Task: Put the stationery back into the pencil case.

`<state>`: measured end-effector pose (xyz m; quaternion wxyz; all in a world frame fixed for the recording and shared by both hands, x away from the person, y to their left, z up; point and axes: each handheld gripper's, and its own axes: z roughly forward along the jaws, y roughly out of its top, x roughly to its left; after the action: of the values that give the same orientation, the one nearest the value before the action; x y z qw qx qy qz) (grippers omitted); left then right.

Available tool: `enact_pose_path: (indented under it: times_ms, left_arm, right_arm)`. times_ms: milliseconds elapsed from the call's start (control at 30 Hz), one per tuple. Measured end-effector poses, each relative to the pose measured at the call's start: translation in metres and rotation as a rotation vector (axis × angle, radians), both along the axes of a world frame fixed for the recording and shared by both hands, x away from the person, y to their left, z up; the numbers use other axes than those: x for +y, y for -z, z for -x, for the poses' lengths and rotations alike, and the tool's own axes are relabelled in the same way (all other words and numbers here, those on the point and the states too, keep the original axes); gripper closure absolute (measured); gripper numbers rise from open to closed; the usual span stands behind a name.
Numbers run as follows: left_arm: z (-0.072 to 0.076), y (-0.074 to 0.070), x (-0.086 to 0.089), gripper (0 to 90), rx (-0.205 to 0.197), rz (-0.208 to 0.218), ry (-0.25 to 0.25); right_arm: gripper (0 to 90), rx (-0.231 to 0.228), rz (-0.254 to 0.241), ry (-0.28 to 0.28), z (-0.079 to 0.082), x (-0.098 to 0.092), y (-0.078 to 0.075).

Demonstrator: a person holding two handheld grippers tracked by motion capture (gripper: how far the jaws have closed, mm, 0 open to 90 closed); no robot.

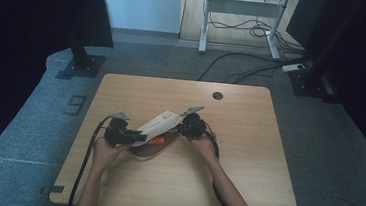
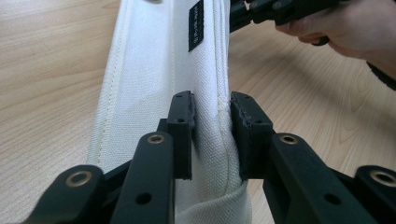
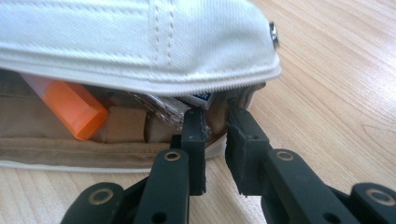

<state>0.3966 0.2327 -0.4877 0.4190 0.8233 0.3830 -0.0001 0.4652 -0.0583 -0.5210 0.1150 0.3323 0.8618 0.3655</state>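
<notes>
Two claws (image 2: 211,135) (image 3: 215,149) gripping pouch (image 1: 158,123)

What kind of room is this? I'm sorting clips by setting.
Probably a lab or recording studio, not a home: a lone wooden table on grey carpet, dark curtains at both sides, and loose cables running under a metal desk frame behind.

Coarse-woven, matt cream canvas pencil case (image 2: 154,93) with stitched seams and tan cloth lining; glossy orange plastic marker (image 3: 70,108) inside; matt black plastic fingers (image 2: 184,121), brass-coloured rivets; smooth pale wood-grain bench (image 1: 248,139).
</notes>
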Motion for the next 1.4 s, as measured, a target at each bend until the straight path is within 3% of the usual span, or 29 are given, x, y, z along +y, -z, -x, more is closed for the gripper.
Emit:
enact_pose_path:
  times_ms: [267, 567, 700, 800, 933, 1100, 1267, 1400]
  left_arm:
    - [0.002, 0.008, -0.007, 62.9, 0.005, -0.016, 0.037]
    - [0.005, 0.016, -0.008, 58.4, 0.007, 0.013, 0.052]
    - [0.007, 0.022, -0.011, 54.5, -0.01, -0.002, 0.073]
    - [0.009, 0.025, -0.015, 53.3, -0.042, -0.033, 0.087]
    - [0.01, 0.025, -0.017, 47.6, -0.072, -0.039, 0.09]
    - [0.012, 0.025, -0.019, 34.9, -0.108, -0.052, 0.096]
    - [0.013, 0.022, -0.018, 28.9, -0.111, -0.039, 0.09]
    - [0.014, 0.017, -0.014, 26.3, -0.104, -0.002, 0.085]
  right_arm:
    - [73.6, -0.014, 0.007, 0.009, 0.004, -0.004, -0.002]
    - [69.7, -0.016, 0.001, 0.024, 0.006, -0.018, 0.0]
    - [66.2, -0.018, -0.006, 0.031, 0.006, -0.025, 0.0]
    - [60.8, -0.024, -0.007, 0.035, 0.007, -0.028, -0.002]
    - [53.5, -0.031, -0.01, 0.029, 0.01, -0.03, -0.005]
    - [45.3, -0.034, -0.02, 0.015, 0.014, -0.035, -0.008]
    - [36.2, -0.036, -0.025, -0.007, 0.02, -0.038, -0.013]
    - [29.1, -0.05, -0.038, -0.017, 0.026, -0.04, -0.017]
